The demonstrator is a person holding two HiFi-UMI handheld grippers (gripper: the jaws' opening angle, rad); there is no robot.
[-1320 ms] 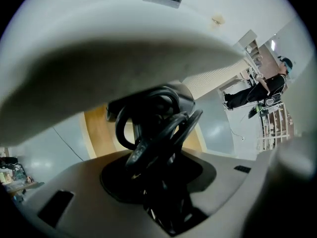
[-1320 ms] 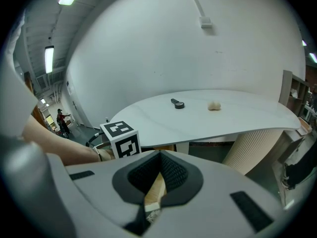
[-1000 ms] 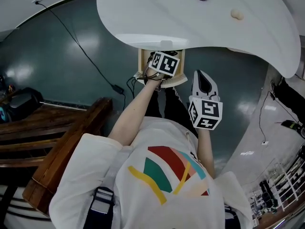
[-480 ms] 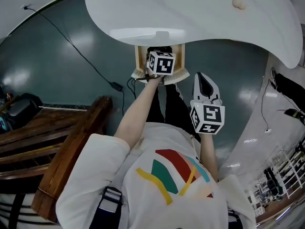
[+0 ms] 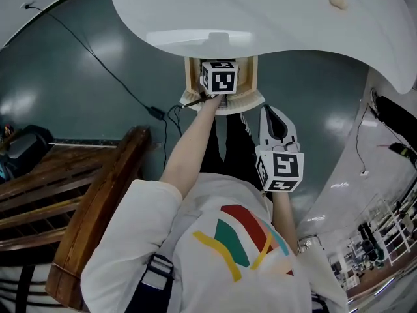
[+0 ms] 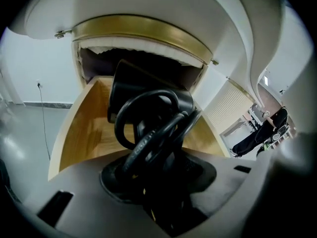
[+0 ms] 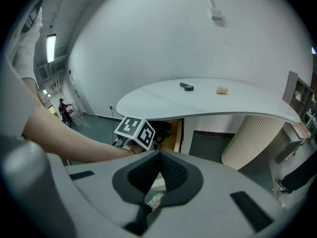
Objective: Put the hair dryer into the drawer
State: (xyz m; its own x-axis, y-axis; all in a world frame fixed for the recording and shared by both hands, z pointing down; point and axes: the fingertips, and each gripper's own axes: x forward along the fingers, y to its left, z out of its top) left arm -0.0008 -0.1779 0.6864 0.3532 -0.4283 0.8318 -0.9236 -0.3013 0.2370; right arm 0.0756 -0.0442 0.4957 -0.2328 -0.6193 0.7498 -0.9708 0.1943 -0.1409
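Note:
The black hair dryer (image 6: 148, 108), its cord coiled round it, is clamped in my left gripper (image 6: 159, 180), which is shut on it. It hangs over the open wooden drawer (image 6: 86, 130) under the white table. In the head view the left gripper's marker cube (image 5: 220, 77) sits over the drawer (image 5: 251, 98) and hides the dryer. My right gripper (image 5: 274, 115) hovers nearer the person, right of the drawer, pointing down. Its pads meet in the right gripper view (image 7: 159, 156) with nothing between them.
The white tabletop (image 5: 293, 18) overhangs the drawer and carries a beige lump (image 5: 339, 0) and a small dark item (image 7: 186, 86). A ribbed white pedestal (image 7: 252, 135) stands right of the drawer. A wooden bench (image 5: 85, 194) is at the left, and a cable (image 5: 98, 64) runs over the floor.
The left gripper with the hair dryer has moved further over the drawer, sunk a little and rolled. The right gripper has drifted down the picture, toward the person.

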